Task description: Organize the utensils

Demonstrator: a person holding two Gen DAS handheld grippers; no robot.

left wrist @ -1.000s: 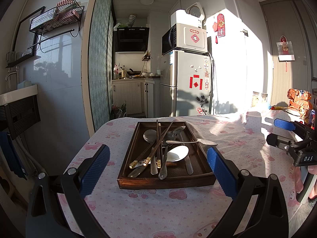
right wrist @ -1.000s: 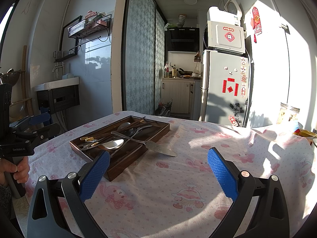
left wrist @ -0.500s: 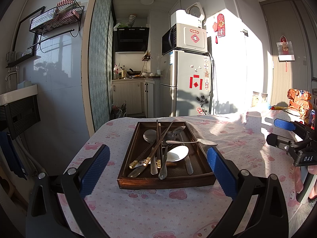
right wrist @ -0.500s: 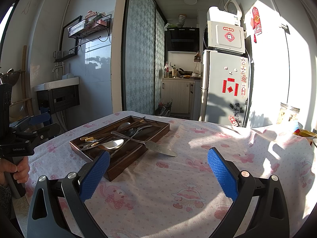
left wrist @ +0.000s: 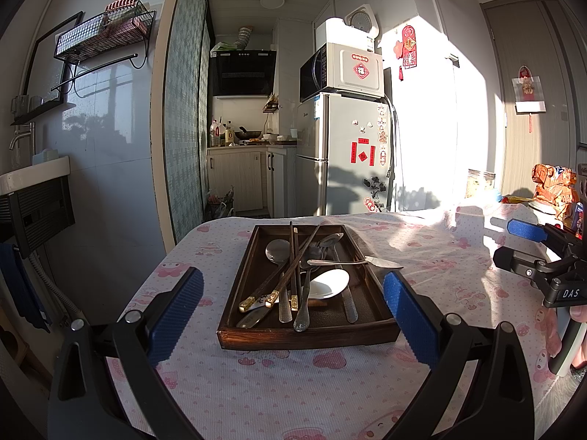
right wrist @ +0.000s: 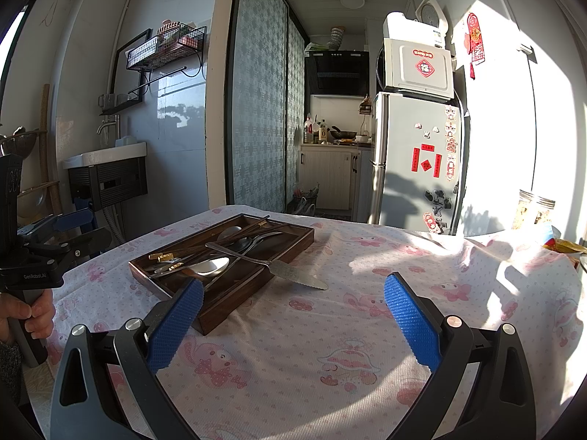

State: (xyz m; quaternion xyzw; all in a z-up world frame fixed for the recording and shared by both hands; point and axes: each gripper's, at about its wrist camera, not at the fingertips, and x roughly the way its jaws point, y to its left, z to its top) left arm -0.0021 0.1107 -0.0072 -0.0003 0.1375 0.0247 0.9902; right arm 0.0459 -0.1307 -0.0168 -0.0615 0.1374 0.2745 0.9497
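**Wooden tray of mixed utensils on cloth-covered table; both grippers wide open and empty**

Item 1. Dark wooden tray (left wrist: 308, 337), rectangular, low-walled, lying flat on the table toward its left side, one short end facing the left gripper. Contents heaped loosely and crossing one another: white ceramic spoon (left wrist: 328, 284) near the right wall; metal spoon (left wrist: 277, 250) toward the far left; dark chopsticks with gold ends (left wrist: 282, 282) laid diagonally; further steel handles among them, exact types not distinguishable.

Item 2. Table knife (right wrist: 293, 273), handle inside the tray, resting on the long right wall, serrated blade overhanging onto the cloth.

Item 3. Tablecloth (right wrist: 330, 348), white with pink cartoon prints. Bare cloth lies between the tray's near end and the left gripper, and a broad bare stretch runs right of the tray. Left table edge passes near the tray's left wall; the floor drops away beyond it.

Item 4. Left gripper (left wrist: 291, 315), blue pads spread wider than the tray's short end, nothing between them, above the cloth in front of the tray.

Item 5. Right gripper (right wrist: 293, 317), pads equally spread, holding nothing, over bare cloth right of the tray, its left pad near the tray's corner.

Item 6. Jars (right wrist: 532, 212) and packaged goods (left wrist: 554, 190) at the far right table edge, well apart from the tray.
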